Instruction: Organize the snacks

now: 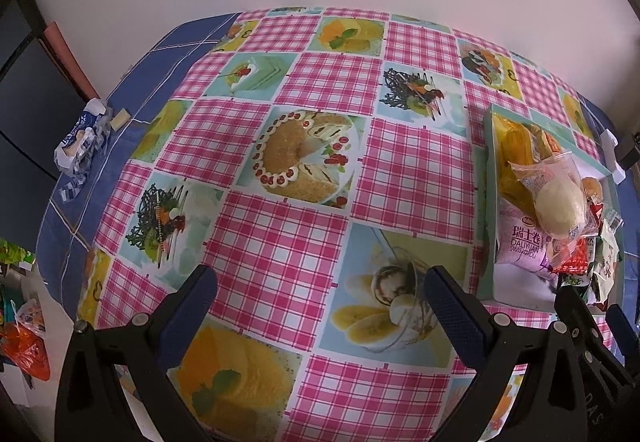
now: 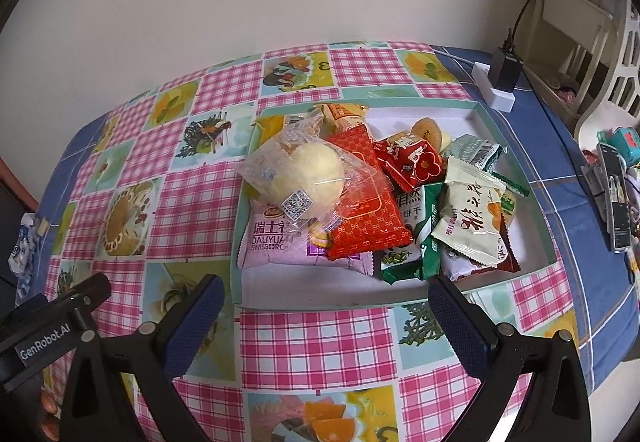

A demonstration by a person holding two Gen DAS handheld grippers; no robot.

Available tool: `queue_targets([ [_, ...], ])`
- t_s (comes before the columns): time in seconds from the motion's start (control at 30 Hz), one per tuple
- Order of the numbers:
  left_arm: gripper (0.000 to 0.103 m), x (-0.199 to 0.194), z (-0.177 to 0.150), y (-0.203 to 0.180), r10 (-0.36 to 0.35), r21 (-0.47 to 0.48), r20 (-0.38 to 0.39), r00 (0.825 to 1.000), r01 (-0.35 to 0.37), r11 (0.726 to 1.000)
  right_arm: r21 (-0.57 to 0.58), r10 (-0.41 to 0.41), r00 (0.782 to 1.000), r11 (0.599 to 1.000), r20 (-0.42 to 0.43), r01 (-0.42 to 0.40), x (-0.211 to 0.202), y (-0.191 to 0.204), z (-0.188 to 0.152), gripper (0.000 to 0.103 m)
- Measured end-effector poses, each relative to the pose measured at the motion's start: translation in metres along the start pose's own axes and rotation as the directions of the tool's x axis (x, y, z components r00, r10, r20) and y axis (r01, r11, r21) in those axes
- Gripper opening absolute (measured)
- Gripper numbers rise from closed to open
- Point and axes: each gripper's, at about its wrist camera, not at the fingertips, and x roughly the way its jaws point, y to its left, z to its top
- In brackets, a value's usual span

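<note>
Both fingers spread, empty: left gripper (image 1: 320, 290), right gripper (image 2: 326, 296). Risk: clear-wrapped bun (image 2: 304, 174) sliding off heaped tray (image 2: 360, 300) if nudged.

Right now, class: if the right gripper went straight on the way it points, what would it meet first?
Probably the near wall of the snack box, then the purple swiss roll packet behind it. The right gripper is open and holds nothing; depth is uncertain.

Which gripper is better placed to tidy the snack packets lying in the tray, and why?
Right. The right gripper is open and faces the shallow pale-green cardboard tray of wrapped snacks head-on. The left gripper, also open, hangs over bare checked tablecloth, with the tray off to its side.
</note>
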Motion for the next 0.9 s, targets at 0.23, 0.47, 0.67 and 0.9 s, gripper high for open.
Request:
queue_targets([
  [0.23,0.103,-0.0001,-0.0001,-0.0004,-0.005,-0.001,-0.003,1.0,0.005,1.0,0.017,-0.011,1.0,1.0,-0.004,0.012,0.0019,-0.0028,0.0008,0.103],
  [0.47,0.103,0.002,-0.0006,0.0008,-0.044,-0.026,-0.036,0.998,0.043,0.999,0.019,-0.014,1.0,1.0,-0.003,0.014,0.0017,-0.0027,0.001,0.103],
  [0.67,0.103,0.0009,-0.001,-0.0001,-0.074,-0.028,-0.041,0.996,0.072,0.997,0.025,-0.017,1.0,1.0,-0.005,0.017,0.0022,-0.0036,0.0014,0.103],
  [0.9,0.103,0.0003,-0.0007,-0.0016,-0.069,-0.018,-0.039,0.997,0.068,0.998,0.039,-0.019,1.0,0.999,-0.007,0.02,0.0023,-0.0062,0.002,0.103],
])
